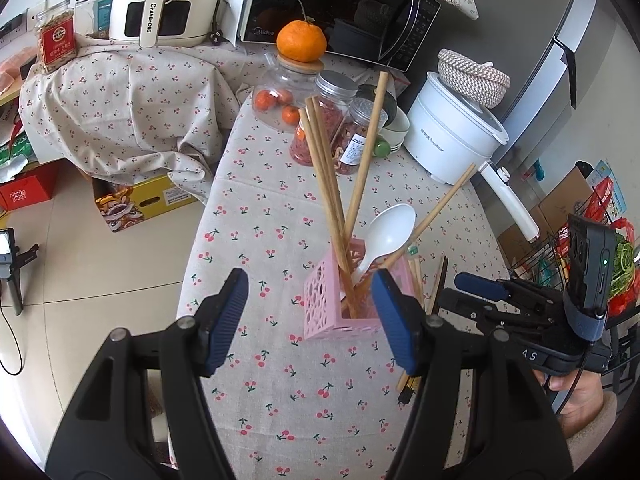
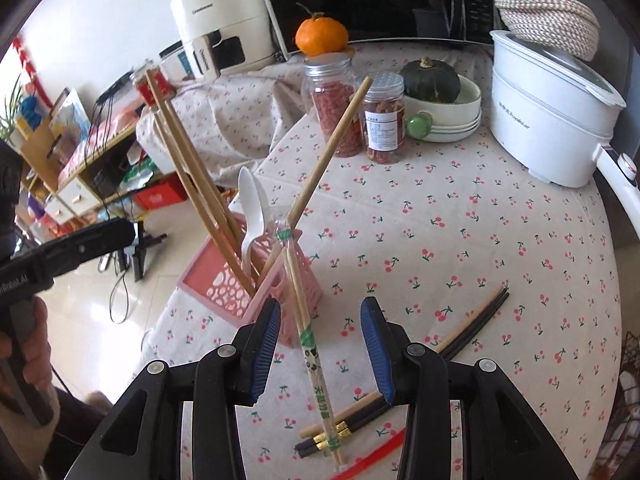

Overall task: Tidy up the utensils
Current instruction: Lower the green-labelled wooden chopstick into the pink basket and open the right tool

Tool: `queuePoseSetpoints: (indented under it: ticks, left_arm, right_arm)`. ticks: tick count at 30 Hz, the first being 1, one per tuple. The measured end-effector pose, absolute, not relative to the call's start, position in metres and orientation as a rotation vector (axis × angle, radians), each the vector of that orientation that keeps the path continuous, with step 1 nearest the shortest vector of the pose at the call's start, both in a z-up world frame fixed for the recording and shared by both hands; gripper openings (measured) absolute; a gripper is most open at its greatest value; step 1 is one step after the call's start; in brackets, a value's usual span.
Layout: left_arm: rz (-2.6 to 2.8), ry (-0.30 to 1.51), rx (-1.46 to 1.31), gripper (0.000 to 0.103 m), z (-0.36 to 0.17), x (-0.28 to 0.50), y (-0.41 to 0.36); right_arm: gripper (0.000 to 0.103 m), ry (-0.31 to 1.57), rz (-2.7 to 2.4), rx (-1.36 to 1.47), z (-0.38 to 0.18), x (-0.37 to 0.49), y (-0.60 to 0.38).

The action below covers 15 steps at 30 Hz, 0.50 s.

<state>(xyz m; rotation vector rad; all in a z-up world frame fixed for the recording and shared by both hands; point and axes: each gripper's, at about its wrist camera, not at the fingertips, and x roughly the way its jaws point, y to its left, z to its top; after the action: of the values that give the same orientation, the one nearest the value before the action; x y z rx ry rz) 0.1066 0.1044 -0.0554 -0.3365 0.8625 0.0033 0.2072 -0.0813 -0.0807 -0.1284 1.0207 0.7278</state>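
Right gripper stood with jaws apart, pads clear of the wrapped chopsticks lying between them; nothing gripped. That wrapped pair leaned with its upper end at the rim of the pink holder and its lower end on the cherry-print tablecloth, not seated inside; judged a release short of a clean drop. Left gripper also hung open and empty, just before the holder, its right pad in front of one holder corner. Holder already held several wooden chopsticks and a white spoon. Dark chopsticks with gold bands, with a plain wooden stick beside them, and a red stick lay loose on the cloth to the holder's right.

To do the step well, as I judged it: re-grip the wrapped pair near mid-length; tilt upright; lower into a free corner; the left gripper could brace the light holder against tipping, since the leaning sticks load one side.
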Motion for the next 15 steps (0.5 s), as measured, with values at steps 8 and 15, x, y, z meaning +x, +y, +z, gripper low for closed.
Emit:
queuePoseSetpoints:
  ticks: [8,15]
  left_arm:
    - [-0.004,0.877,-0.336,0.065,-0.058,0.108,0.102]
    - [0.003,0.887,-0.331,0.065,-0.061,0.112,0.103]
  right_arm:
    - [0.042,1.085,0.813,-0.321,-0.099,0.21,-0.065]
    - [0.008,1.115,0.879,-0.329,-0.112,0.212,-0.055]
